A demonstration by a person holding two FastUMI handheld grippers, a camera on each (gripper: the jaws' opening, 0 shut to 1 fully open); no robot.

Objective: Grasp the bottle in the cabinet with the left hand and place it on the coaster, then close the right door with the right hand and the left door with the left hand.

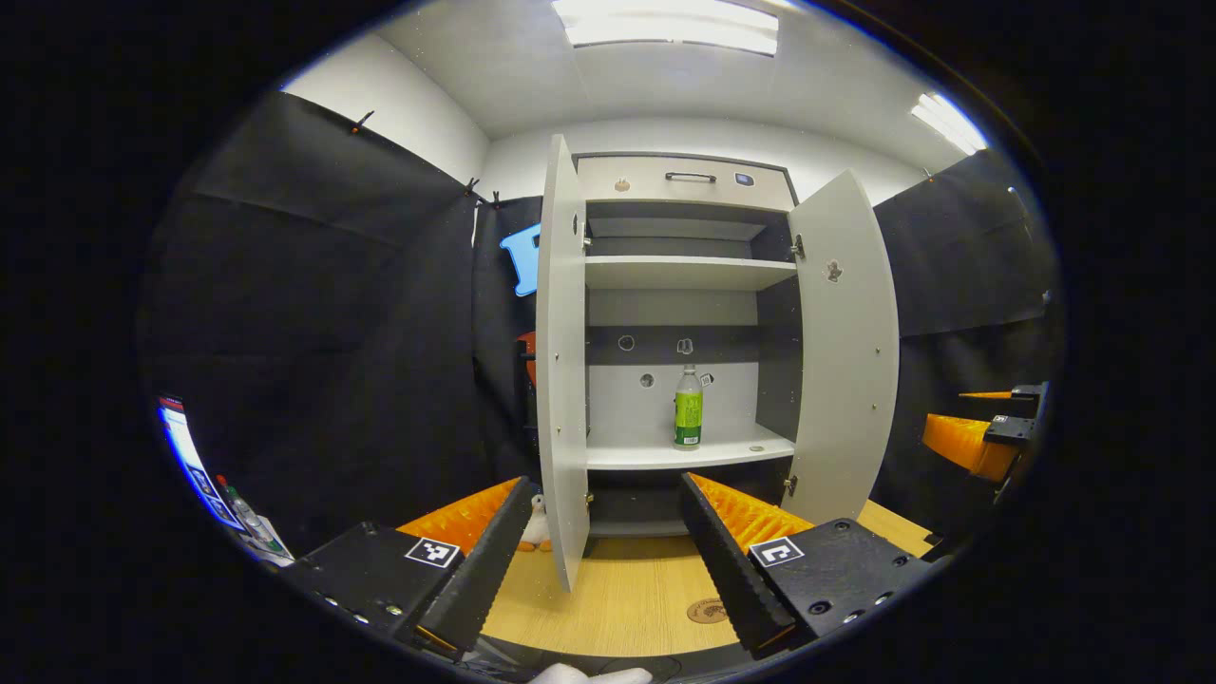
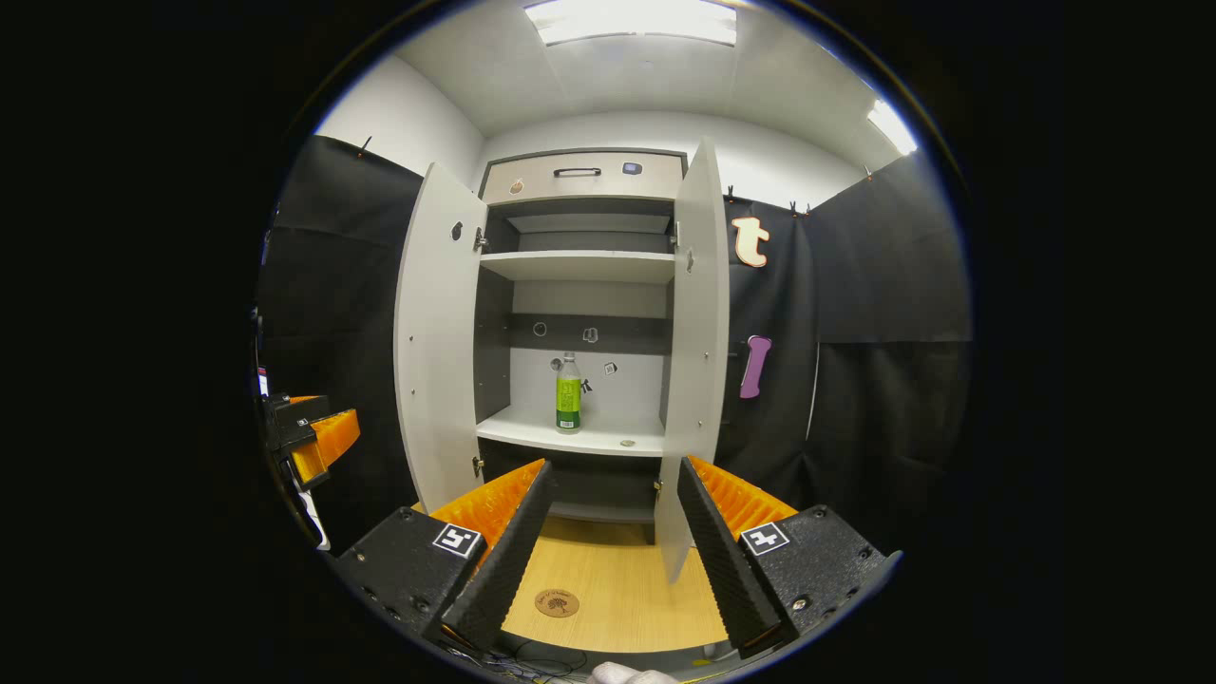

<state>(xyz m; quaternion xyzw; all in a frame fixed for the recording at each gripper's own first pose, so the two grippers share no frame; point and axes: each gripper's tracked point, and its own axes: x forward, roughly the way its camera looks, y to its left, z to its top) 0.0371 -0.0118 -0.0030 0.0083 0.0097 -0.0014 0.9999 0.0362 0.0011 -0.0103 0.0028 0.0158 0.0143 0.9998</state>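
Observation:
A clear bottle with a green label (image 1: pixel 689 408) (image 2: pixel 568 393) stands upright on the lower shelf of the open cabinet. Both grey doors are swung wide: the left door (image 1: pixel 561 361) (image 2: pixel 439 342) and the right door (image 1: pixel 844 347) (image 2: pixel 698 351). A round brown coaster (image 1: pixel 708 611) (image 2: pixel 557 602) lies on the wooden table in front of the cabinet. My left gripper (image 1: pixel 605 546) is open, well short of the cabinet, with nothing between its fingers. My right gripper (image 2: pixel 613 532) is open too, also back from the cabinet. The right gripper also shows at the edge of the left gripper view (image 1: pixel 988 442), and the left one at the edge of the right gripper view (image 2: pixel 309 437).
A small white duck toy (image 1: pixel 537 525) sits on the wooden table (image 1: pixel 617 589) by the foot of the left door. A drawer with a handle (image 1: pixel 691 178) tops the cabinet. Black cloth walls stand on both sides. A small round thing (image 2: pixel 627 443) lies on the lower shelf.

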